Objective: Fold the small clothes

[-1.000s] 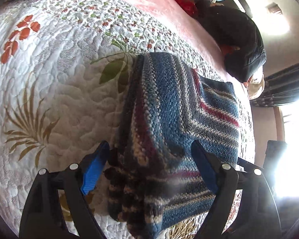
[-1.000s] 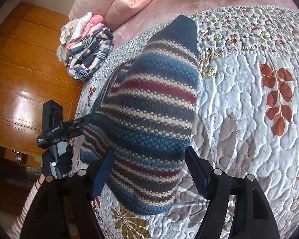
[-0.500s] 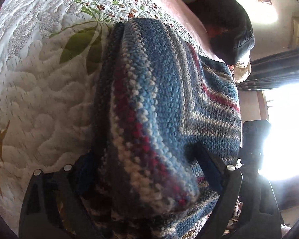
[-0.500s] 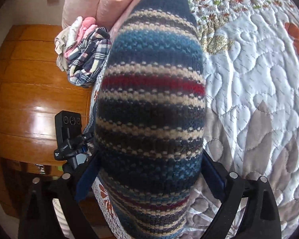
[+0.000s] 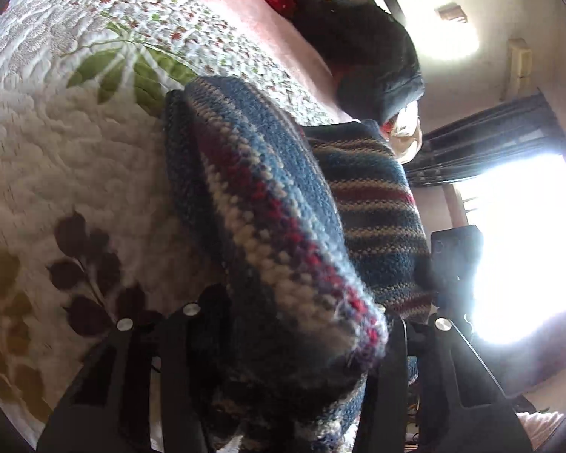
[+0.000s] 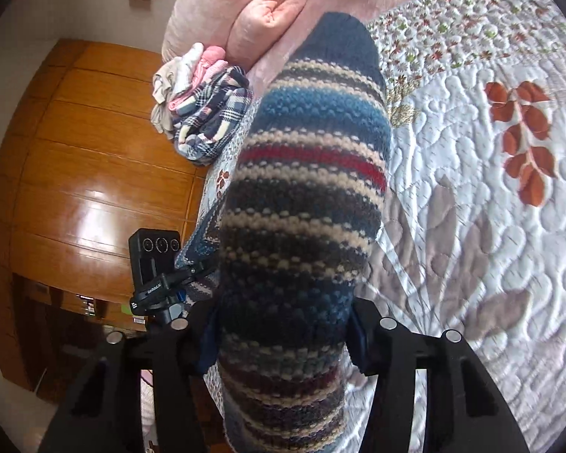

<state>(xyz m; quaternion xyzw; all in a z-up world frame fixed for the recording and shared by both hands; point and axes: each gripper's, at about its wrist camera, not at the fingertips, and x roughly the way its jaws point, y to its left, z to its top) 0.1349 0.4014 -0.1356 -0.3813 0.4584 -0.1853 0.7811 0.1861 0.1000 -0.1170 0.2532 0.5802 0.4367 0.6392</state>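
1. Clearly, one striped knit [image 6: 305, 204] is in play; it rises from the quilt [image 6: 490, 226], its near end between both tongs.
2. Left tongs [image 5: 302, 343] look clamped on a bunched edge; right tongs [image 6: 283, 336] pinch the other end.
3. It looks thick, soft and floppy, probably not slippery; I would hold the corners or hem, not the middle.
4. One pile [image 6: 203, 109] of clothes sits well apart.

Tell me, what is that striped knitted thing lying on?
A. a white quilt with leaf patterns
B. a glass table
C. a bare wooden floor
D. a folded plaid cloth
A: the striped knit lies on the white quilt printed with leaves.
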